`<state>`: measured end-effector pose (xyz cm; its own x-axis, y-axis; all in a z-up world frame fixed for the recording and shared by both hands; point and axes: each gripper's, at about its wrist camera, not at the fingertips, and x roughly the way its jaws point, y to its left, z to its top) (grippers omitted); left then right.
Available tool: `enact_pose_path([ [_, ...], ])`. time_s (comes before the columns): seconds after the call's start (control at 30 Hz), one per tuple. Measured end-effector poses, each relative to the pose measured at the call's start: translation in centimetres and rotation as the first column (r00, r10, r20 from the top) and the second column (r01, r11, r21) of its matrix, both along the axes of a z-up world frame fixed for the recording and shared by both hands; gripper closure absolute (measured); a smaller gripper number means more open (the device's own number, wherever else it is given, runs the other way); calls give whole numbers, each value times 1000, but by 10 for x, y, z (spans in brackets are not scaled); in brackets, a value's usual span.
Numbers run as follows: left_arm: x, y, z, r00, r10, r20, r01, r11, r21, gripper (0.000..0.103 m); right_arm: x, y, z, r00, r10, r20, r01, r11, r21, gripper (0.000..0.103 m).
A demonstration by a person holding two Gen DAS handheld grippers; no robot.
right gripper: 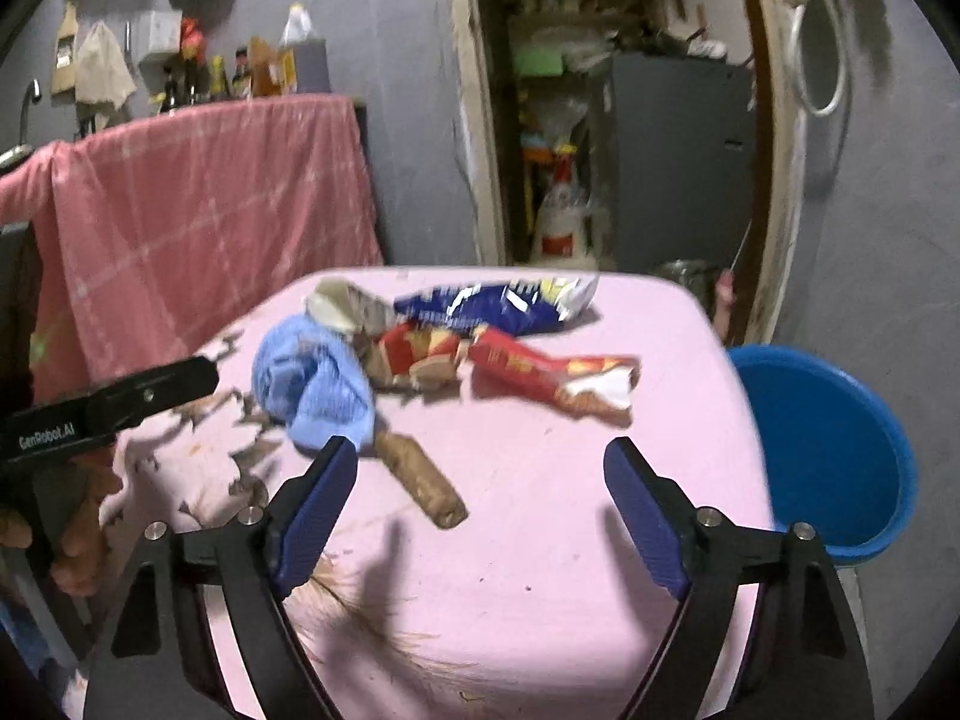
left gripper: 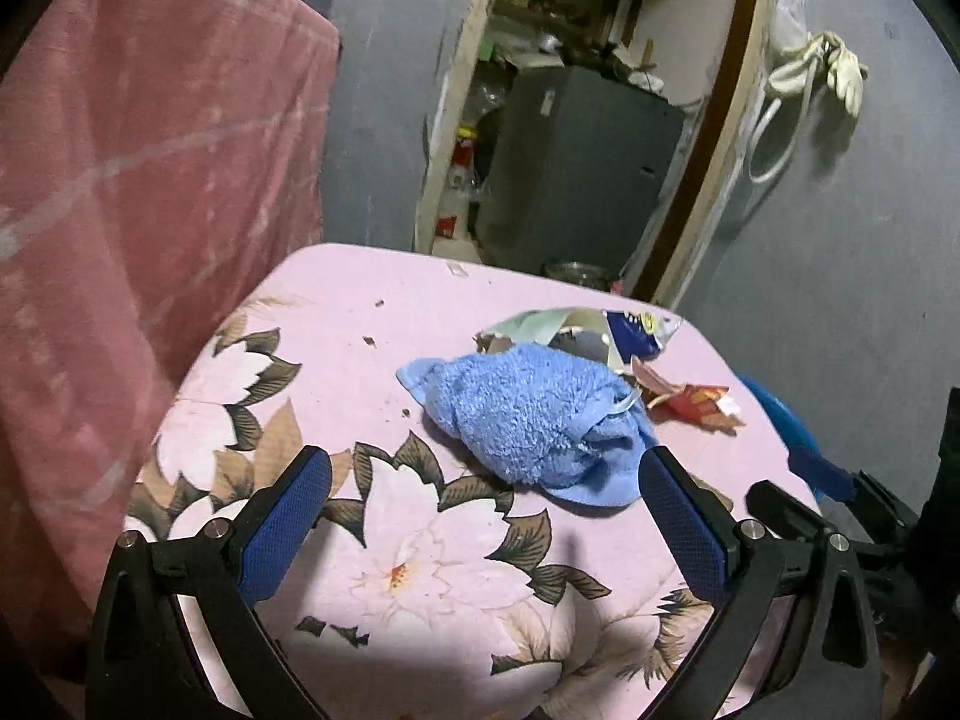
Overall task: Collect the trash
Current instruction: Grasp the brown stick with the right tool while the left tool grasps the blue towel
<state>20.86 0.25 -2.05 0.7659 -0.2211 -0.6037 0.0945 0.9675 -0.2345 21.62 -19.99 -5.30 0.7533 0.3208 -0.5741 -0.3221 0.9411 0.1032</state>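
Trash uncollected, all on counter point(right gripper: 600, 480), frame centre: blue wrapper point(right gripper: 498, 306), red wrapper point(right gripper: 540, 372), brown roll point(right gripper: 420, 480), torn packet point(right gripper: 342, 306). Blue cloth point(right gripper: 318, 390) bunched just beside, left of centre. Blue bucket point(right gripper: 840, 450) at right edge beside counter; contents not visible. Right tool point(right gripper: 480, 468) fingers apart, empty. Left tool point(left gripper: 486, 474) fingers apart, empty, near cloth. Judgement: task at start; every piece left.

Ahead of the right fingers point(right gripper: 636, 480) lie one blue cloth point(right gripper: 312, 384), one brown roll point(right gripper: 420, 480) just beyond the left-hand one, one blue wrapper point(right gripper: 480, 306), two red wrappers point(right gripper: 420, 354) point(right gripper: 552, 378) and one grey scrap point(right gripper: 336, 300); one blue bucket point(right gripper: 828, 438) stands off to their right
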Motion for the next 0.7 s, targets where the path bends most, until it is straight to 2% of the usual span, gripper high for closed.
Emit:
enact_pose_path([
  [0.2, 16, -8, -9, 997, -60, -51, 61, 998, 14, 19, 11, 10, -12, 996, 50, -70, -51, 999, -13, 33],
  [0.33, 24, -11, -12, 994, -87, -65, 89, 996, 18, 24, 18, 16, -17, 993, 76, -92, -78, 997, -25, 37],
  [0.47, 34, -13, -18, 991, -102, -87, 103, 995, 12, 30, 24, 19, -22, 990, 89, -108, -93, 995, -30, 52],
  [0.7, 46, -14, -22, 986, -128, -106, 129, 992, -4, 41, 27, 21, -24, 990, 104, -99, -106, 994, -9, 69],
])
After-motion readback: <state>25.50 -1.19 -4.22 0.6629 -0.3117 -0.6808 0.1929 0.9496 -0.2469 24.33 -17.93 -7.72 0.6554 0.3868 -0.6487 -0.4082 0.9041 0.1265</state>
